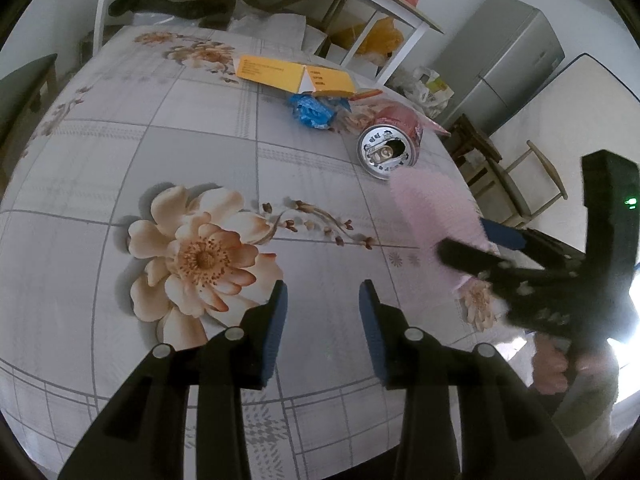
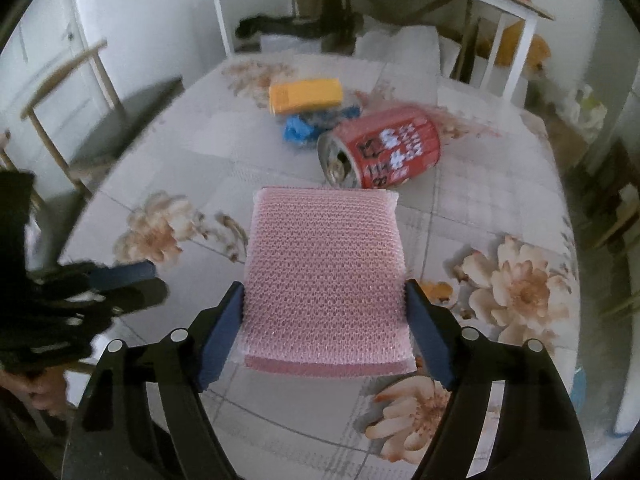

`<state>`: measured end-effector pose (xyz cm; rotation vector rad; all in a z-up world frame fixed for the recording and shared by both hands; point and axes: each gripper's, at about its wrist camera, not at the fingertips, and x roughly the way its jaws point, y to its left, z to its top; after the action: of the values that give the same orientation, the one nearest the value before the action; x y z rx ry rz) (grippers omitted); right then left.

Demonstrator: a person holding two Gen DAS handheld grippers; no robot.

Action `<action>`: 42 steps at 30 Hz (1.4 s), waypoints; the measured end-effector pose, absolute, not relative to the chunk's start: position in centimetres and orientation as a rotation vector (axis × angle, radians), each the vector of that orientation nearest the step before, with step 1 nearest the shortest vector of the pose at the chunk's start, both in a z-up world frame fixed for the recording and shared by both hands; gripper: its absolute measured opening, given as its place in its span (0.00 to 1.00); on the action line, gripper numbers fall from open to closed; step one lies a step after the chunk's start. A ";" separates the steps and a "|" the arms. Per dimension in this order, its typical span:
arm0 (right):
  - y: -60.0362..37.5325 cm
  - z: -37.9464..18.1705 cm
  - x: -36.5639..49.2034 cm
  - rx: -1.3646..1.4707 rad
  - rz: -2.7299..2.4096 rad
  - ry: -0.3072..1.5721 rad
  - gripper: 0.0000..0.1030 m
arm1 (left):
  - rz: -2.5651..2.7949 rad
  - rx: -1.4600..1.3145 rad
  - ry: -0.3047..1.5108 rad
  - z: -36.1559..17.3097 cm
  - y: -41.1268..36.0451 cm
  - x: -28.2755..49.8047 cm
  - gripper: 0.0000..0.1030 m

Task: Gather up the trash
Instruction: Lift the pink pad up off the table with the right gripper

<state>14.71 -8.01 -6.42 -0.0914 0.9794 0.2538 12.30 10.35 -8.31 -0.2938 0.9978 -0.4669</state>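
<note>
One pink mesh sponge point(image 2: 326, 276) sits clamped in the right gripper point(image 2: 325, 322) above the worktop point(image 2: 192, 168), with one red can point(image 2: 382, 146), one yellow box point(image 2: 306, 96) and one blue wrapper point(image 2: 300, 129) at twelve o'clock, while the left gripper point(image 1: 323, 326) hangs empty, jaws apart.

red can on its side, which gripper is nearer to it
Right. The right gripper holds a pink sponge whose far edge nearly reaches the red can. The left gripper sits empty, farther back over the tablecloth.
</note>
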 end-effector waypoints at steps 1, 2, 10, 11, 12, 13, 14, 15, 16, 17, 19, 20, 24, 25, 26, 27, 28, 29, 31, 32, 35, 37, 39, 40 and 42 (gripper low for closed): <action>-8.4 -6.0 14.4 -0.069 0.257 0.965 0.72 | -0.468 -0.293 0.999 -8.3 10.3 12.3 0.35; -9.1 -5.4 14.0 -0.039 0.263 0.947 0.72 | -0.469 -0.292 0.999 -8.3 10.2 12.3 0.35; -13.9 -2.8 11.0 0.129 0.209 0.856 0.72 | -0.485 -0.277 1.001 -8.2 9.2 12.0 0.36; -14.6 -2.8 10.8 0.146 0.192 0.853 0.72 | -0.488 -0.278 0.999 -8.1 9.1 12.0 0.38; -15.5 -2.8 10.3 0.168 0.165 0.851 0.72 | -0.490 -0.278 0.998 -8.1 9.0 12.0 0.40; -16.4 -2.8 9.9 0.192 0.150 0.853 0.72 | -0.493 -0.278 0.998 -8.1 8.9 12.0 0.40; -17.2 -3.0 9.5 0.226 0.141 0.857 0.72 | -0.496 -0.277 1.000 -8.2 8.7 12.1 0.41; -17.9 -3.2 9.3 0.254 0.138 0.861 0.72 | -0.501 -0.275 1.004 -8.2 8.5 12.1 0.41; -18.5 -3.5 9.1 0.288 0.135 0.867 0.72 | -0.505 -0.273 1.007 -8.2 8.3 12.1 0.41; -19.3 -4.0 8.8 0.324 0.127 0.874 0.72 | -0.511 -0.267 1.012 -8.2 7.9 12.2 0.41; -20.3 -4.7 8.5 0.350 0.096 0.884 0.72 | -0.520 -0.256 1.016 -8.1 7.2 12.4 0.42; -20.6 -4.9 8.3 0.356 0.084 0.889 0.72 | -0.526 -0.252 1.016 -8.1 6.9 12.4 0.42; -22.3 -6.2 7.8 0.459 0.112 0.903 0.72 | -0.557 -0.231 1.014 -7.6 5.0 12.8 0.43; -22.8 -6.5 7.7 0.531 0.165 0.902 0.72 | -0.565 -0.226 1.014 -7.5 4.5 12.8 0.44; -23.2 -6.8 7.4 0.582 0.205 0.897 0.72 | -0.571 -0.223 1.014 -7.4 4.1 12.8 0.44; -23.7 -7.2 7.4 0.689 0.295 0.890 0.72 | -0.579 -0.221 1.015 -7.4 3.7 12.8 0.44; -24.1 -7.7 7.5 0.778 0.374 0.885 0.72 | -0.584 -0.221 1.018 -7.4 3.3 12.8 0.44; -24.4 -8.1 7.5 0.861 0.445 0.872 0.72 | -0.588 -0.221 1.025 -7.5 3.0 12.7 0.44; -24.9 -9.0 7.8 0.954 0.523 0.875 0.72 | -0.598 -0.213 1.040 -7.7 2.3 12.6 0.44; -25.1 -9.5 7.9 0.972 0.521 0.887 0.72 | -0.600 -0.206 1.043 -7.8 2.0 12.5 0.44; -24.9 -10.2 8.2 0.923 0.458 0.949 0.73 | -0.615 -0.195 1.052 -7.9 1.3 12.1 0.44; -24.0 -10.0 8.2 0.856 0.438 0.973 0.74 | -0.617 -0.189 1.053 -7.9 1.0 12.0 0.44; -22.6 -9.4 8.2 0.747 0.403 0.993 0.75 | -0.611 -0.190 1.057 -8.0 1.0 12.0 0.44; -22.0 -9.1 8.1 0.689 0.380 0.993 0.75 | -0.609 -0.192 1.059 -8.0 1.1 12.1 0.44; -21.4 -8.8 8.2 0.673 0.379 0.979 0.75 | -0.607 -0.189 1.062 -8.1 0.9 12.0 0.44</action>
<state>8.16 -21.42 -8.84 0.6726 0.9791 0.3792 11.98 0.90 -8.08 -0.1890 1.0617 -0.6072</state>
